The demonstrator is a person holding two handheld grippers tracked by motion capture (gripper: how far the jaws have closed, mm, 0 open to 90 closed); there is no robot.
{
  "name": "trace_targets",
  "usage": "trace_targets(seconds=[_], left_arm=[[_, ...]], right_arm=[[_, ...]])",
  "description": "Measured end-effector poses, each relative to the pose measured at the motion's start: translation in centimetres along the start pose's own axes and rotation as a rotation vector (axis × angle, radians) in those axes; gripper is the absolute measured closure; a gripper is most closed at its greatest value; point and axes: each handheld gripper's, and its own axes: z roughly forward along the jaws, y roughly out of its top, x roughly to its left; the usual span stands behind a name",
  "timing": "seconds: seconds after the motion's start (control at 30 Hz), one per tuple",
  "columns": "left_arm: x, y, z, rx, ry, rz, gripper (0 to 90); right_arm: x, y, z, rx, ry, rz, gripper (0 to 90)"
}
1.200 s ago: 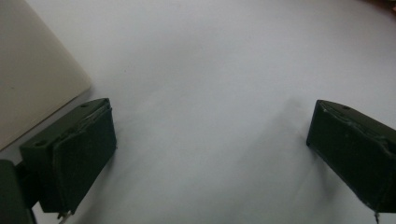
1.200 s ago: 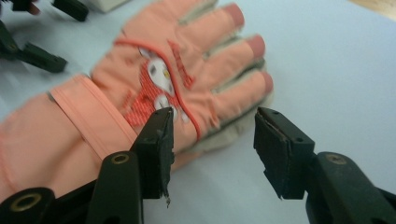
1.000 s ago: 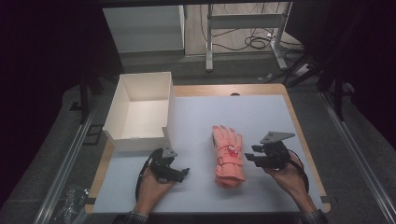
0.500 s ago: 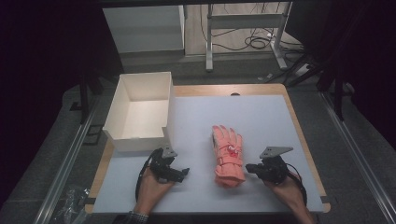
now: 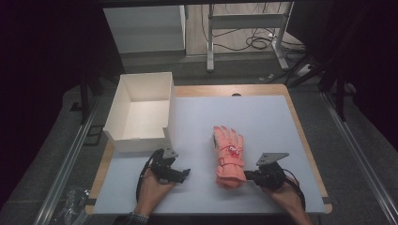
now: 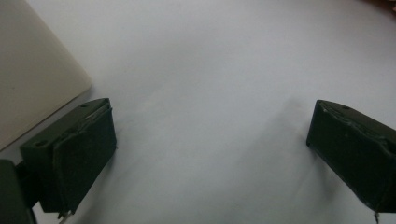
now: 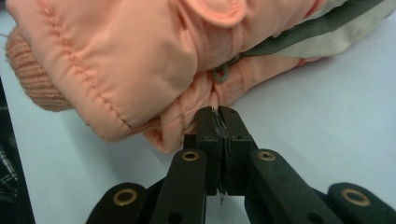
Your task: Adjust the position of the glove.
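Note:
A salmon-pink padded glove lies on the white mat, fingers pointing away from me and its knitted cuff nearest me. My right gripper sits low on the mat just right of the cuff end. In the right gripper view its jaws are shut flat together, and my right gripper touches a fold of the glove with its tips; whether any fabric is pinched I cannot tell. My left gripper rests left of the glove, clear of it. In the left gripper view my left gripper stands wide open over bare mat.
An open white box stands at the mat's back left, its corner close to my left gripper. The white mat covers a wooden table. Cables and a metal frame lie on the floor beyond the far edge.
My right hand has sunk toward the mat and drawn in beside the glove's cuff. The left hand and the glove have stayed put.

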Motion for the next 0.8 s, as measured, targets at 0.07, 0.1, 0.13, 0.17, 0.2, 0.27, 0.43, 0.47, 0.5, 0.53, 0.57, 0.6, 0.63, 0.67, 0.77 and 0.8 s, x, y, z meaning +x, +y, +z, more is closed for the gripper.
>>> trace_targets(seconds=[0.07, 0.1, 0.13, 0.17, 0.2, 0.27, 0.43, 0.47, 0.5, 0.53, 0.57, 0.6, 0.63, 0.67, 0.77, 0.8], left_arm=[[0.0, 0.0, 0.0, 0.000, 0.000, 0.000, 1.6], [0.0, 0.0, 0.0, 0.000, 0.000, 0.000, 1.6], [0.0, 0.0, 0.0, 0.000, 0.000, 0.000, 1.6], [0.0, 0.0, 0.0, 0.000, 0.000, 0.000, 1.6], [0.0, 0.0, 0.0, 0.000, 0.000, 0.000, 1.6], [0.0, 0.0, 0.0, 0.000, 0.000, 0.000, 1.6], [0.0, 0.0, 0.0, 0.000, 0.000, 0.001, 1.6], [0.0, 0.0, 0.0, 0.000, 0.000, 0.001, 1.6], [0.0, 0.0, 0.0, 0.000, 0.000, 0.001, 1.6], [0.0, 0.0, 0.0, 0.000, 0.000, 0.001, 1.6], [0.0, 0.0, 0.0, 0.000, 0.000, 0.001, 1.6], [0.0, 0.0, 0.0, 0.000, 0.000, 0.001, 1.6], [0.0, 0.0, 0.0, 0.000, 0.000, 0.001, 1.6], [0.0, 0.0, 0.0, 0.000, 0.000, 0.001, 1.6], [0.0, 0.0, 0.0, -0.001, 0.000, 0.000, 1.6], [0.0, 0.0, 0.0, 0.000, 0.000, 0.001, 1.6]], right_arm=[[0.2, 0.0, 0.3, 0.001, -0.005, -0.004, 87.0], [0.2, 0.0, 0.4, 0.000, -0.001, -0.006, 87.0], [0.3, 0.0, 0.5, -0.001, 0.002, -0.006, 87.0], [0.4, 0.1, 0.6, -0.002, 0.006, -0.003, 87.0], [0.5, 0.1, 0.7, -0.002, 0.009, -0.009, 87.0], [0.7, 0.3, 1.1, -0.003, 0.019, -0.018, 86.1], [1.0, 0.7, 1.9, -0.005, 0.034, -0.024, 84.8], [1.1, 0.8, 2.1, -0.007, 0.037, -0.026, 84.8], [1.2, 0.9, 2.2, -0.008, 0.039, -0.023, 84.9], [1.3, 1.0, 2.4, -0.010, 0.041, -0.025, 84.9], [1.4, 1.1, 2.5, -0.008, 0.042, -0.024, 84.9], [1.5, 1.2, 2.7, -0.008, 0.042, -0.024, 84.8], [1.5, 1.4, 2.9, -0.011, 0.042, -0.031, 84.7], [1.6, 1.5, 3.0, -0.008, 0.044, -0.028, 84.2], [1.7, 1.9, 3.6, 0.000, 0.040, -0.027, 82.3], [1.7, 2.0, 3.7, 0.004, 0.040, -0.029, 82.6]])
